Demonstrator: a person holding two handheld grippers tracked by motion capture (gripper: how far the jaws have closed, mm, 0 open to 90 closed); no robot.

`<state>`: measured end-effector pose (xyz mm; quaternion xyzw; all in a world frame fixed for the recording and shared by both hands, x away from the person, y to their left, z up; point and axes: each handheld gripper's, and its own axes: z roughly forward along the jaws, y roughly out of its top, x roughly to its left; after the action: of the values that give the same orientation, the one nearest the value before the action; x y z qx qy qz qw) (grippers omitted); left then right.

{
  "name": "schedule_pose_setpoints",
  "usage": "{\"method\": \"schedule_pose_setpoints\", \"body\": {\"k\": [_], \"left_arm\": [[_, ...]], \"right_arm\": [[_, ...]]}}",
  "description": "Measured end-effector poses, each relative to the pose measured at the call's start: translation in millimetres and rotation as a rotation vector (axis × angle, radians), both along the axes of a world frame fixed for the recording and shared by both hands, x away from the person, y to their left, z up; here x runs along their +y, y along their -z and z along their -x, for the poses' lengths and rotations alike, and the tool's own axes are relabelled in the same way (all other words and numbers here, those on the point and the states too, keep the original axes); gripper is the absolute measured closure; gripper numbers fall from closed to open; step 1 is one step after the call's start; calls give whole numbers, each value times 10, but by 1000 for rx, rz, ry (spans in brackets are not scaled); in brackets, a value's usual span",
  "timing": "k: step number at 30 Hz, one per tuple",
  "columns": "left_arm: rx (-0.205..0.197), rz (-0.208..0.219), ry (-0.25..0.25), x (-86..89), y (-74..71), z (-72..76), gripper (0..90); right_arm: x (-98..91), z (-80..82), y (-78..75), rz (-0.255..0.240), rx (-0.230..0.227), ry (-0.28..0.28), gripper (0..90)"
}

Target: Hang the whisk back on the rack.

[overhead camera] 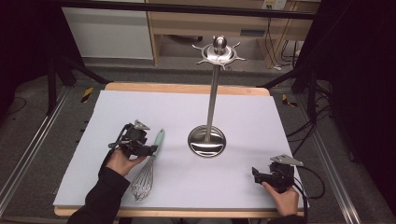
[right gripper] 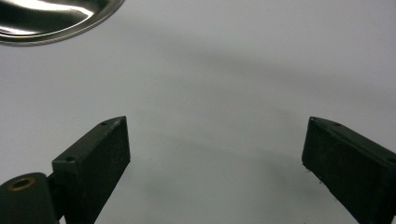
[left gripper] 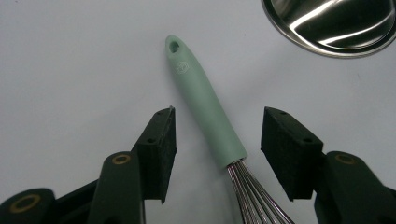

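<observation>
Mint-handled whisk (left gripper: pixel 205 109) between left hand-held gripper (left gripper: pixel 217 149) pads untouched, steel stand (overhead camera: pixel 207 140) beside

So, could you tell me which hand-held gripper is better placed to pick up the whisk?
The left hand-held gripper: its open jaws already straddle the whisk handle without touching it. The right hand-held gripper sits apart, over bare mat.
</observation>
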<state>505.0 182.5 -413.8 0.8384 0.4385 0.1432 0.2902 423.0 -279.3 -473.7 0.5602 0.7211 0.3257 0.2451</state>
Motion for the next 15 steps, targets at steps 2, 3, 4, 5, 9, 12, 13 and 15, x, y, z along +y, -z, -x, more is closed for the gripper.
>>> {"method": "schedule_pose_setpoints", "body": {"k": [2, 3, 4, 5, 9, 12, 13, 15], "left_arm": [[19, -5, 4, -9, 33, -19, 471], [23, -2, 2, -15, 46, -25, 473], [23, -2, 2, -15, 46, -25, 477], [36, -7, 5, -21, 66, -39, 481], [53, -7, 1, -37, 109, -64, 492], [67, -10, 0, -47, 132, -75, 500], [79, -15, 4, -56, 161, -88, 504], [91, -17, 2, -67, 190, -100, 513]], "right_arm": [[-6, -3, 0, 6, -3, -6, 82], [-6, -4, 0, 6, -2, -7, 81], [-6, -4, 0, 6, -2, -7, 81], [-5, -5, 2, 5, 0, -8, 81], [-6, -8, 5, 8, 2, -11, 82], [-6, -10, 6, 10, 3, -14, 81], [-2, -10, 8, 6, 4, -15, 81], [-3, -11, 8, 8, 5, -17, 82]]}}
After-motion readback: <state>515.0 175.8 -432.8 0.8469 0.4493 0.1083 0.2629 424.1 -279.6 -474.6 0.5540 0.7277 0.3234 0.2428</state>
